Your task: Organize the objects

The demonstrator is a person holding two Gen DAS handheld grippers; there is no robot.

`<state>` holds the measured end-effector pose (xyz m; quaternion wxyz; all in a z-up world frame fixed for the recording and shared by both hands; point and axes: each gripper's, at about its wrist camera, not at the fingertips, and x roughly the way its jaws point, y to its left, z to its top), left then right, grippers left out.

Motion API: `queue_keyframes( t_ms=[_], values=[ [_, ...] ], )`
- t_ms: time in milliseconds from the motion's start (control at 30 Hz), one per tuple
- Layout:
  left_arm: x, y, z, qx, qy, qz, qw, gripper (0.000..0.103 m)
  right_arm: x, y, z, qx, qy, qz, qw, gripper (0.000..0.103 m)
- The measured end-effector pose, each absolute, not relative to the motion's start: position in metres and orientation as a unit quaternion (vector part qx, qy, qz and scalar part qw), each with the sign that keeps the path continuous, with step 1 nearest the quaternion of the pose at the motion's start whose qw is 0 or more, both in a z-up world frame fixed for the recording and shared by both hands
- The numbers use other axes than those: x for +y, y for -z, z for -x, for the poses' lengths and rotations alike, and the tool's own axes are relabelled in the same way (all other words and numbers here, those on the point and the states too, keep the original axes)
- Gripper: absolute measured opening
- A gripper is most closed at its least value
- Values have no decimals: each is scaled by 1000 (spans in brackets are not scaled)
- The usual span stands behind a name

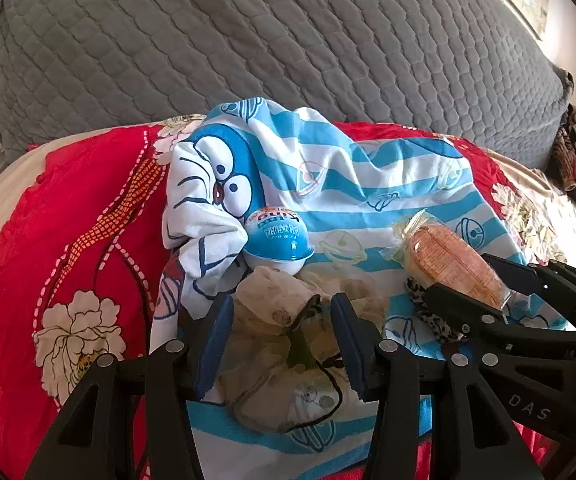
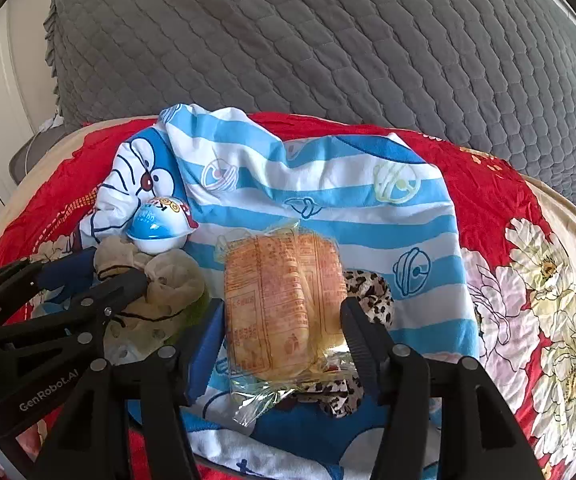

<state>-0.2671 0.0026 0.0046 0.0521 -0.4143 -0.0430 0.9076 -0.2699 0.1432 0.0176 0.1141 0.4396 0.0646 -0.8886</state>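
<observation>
The wrapped bread (image 2: pixel 284 304) lies on the blue-striped cartoon cloth (image 2: pixel 328 200) on the bed, likely gathered there for bundling. The right hand-held gripper (image 2: pixel 282 330) straddles it, jaws half open, pads seemingly just clear of the crinkly clear wrapper. It partly covers a leopard-print scrunchie (image 2: pixel 372 292). Beside it, the left hand-held gripper (image 1: pixel 282 340) stands half open around a soft, sheer dotted pouch (image 1: pixel 276 312); whether it grips is unclear. A glossy blue-and-white egg-shaped toy (image 1: pixel 278 242) rests just beyond.
</observation>
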Motion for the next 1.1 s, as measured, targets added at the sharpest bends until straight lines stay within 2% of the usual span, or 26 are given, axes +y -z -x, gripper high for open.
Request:
queue_keyframes(
  t_ms=[267, 467, 600, 733, 933, 1100],
  values=[
    [2, -11, 259, -37, -910, 409, 50, 59, 146, -19, 263, 60, 887, -444, 114, 60],
    [0, -15, 252, -38, -911, 408, 49, 61, 149, -22, 258, 54, 886, -447, 108, 65],
    [-2, -17, 248, -41, -911, 408, 48, 65, 150, -25, 256, 54, 889, -443, 100, 79],
    [-3, -18, 247, -41, -911, 408, 47, 66, 152, -28, 256, 45, 890, -444, 95, 86],
    [-4, -19, 246, -43, -912, 404, 50, 67, 151, -30, 255, 50, 890, -442, 98, 87],
    [-5, -20, 242, -40, -913, 403, 52, 73, 155, -31, 254, 42, 891, -441, 98, 88]
  ],
)
